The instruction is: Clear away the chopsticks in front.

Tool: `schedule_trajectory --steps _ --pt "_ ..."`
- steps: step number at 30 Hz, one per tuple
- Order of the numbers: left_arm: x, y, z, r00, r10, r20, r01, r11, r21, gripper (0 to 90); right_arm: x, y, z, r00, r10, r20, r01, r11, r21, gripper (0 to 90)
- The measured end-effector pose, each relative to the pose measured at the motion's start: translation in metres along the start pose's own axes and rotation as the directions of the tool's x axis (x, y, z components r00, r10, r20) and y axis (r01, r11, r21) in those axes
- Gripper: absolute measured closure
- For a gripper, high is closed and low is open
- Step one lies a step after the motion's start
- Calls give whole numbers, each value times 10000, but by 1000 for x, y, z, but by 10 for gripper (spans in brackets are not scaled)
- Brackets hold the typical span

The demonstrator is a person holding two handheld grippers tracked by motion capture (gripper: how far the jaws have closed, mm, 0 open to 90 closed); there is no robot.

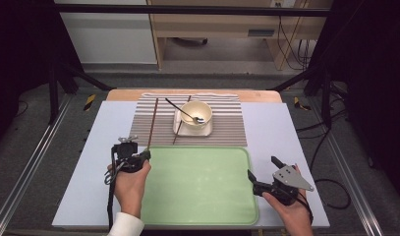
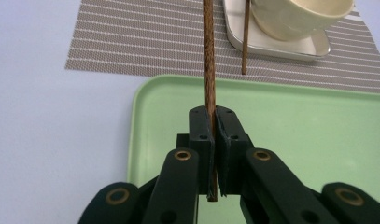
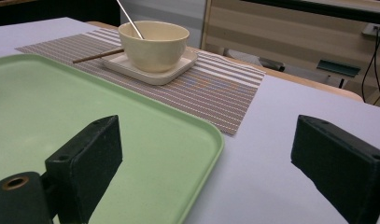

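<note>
A dark wooden chopstick (image 1: 153, 123) lies lengthwise across the striped placemat (image 1: 222, 129), and its near end is pinched in my left gripper (image 1: 144, 156), which is shut on it at the green tray's (image 1: 197, 187) far left corner. In the left gripper view the chopstick (image 2: 208, 65) runs straight up from the left gripper (image 2: 214, 116). A second chopstick (image 1: 180, 129) rests beside the square plate (image 1: 206, 130), which carries a cream bowl (image 1: 196, 115) with a metal spoon (image 1: 185, 113) in it. My right gripper (image 1: 261, 166) is open at the tray's right edge, one jaw over the tray (image 3: 61, 107).
A pale blue sheet (image 1: 286, 147) covers the table around the tray and placemat. In the right gripper view the bowl (image 3: 153, 44) and plate (image 3: 178, 65) stand far ahead on the placemat (image 3: 215, 88). A black frame and cables (image 1: 330, 187) lie off the table's right.
</note>
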State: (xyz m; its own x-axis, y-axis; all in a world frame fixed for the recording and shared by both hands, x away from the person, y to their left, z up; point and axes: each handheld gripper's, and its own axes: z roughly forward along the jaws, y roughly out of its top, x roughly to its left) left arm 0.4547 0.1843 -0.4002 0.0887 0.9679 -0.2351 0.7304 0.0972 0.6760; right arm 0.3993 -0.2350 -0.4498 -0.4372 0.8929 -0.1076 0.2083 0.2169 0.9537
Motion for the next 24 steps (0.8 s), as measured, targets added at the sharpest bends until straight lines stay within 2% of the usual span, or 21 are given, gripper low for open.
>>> schedule_trajectory --steps 10,18,24 --pt "-10 -23 -15 9992 385 -78 -386 9992 -78 862 -1 0 -2 10000 -6 -20 6 10000 -36 91" --pt "-3 -43 -21 9996 263 -127 -263 9997 -19 862 0 0 -2 10000 -42 -46 42 10000 -15 92" --pt "1 -56 -27 9999 141 -7 -141 9999 75 861 1 -1 -2 10000 -77 -56 77 10000 -1 93"
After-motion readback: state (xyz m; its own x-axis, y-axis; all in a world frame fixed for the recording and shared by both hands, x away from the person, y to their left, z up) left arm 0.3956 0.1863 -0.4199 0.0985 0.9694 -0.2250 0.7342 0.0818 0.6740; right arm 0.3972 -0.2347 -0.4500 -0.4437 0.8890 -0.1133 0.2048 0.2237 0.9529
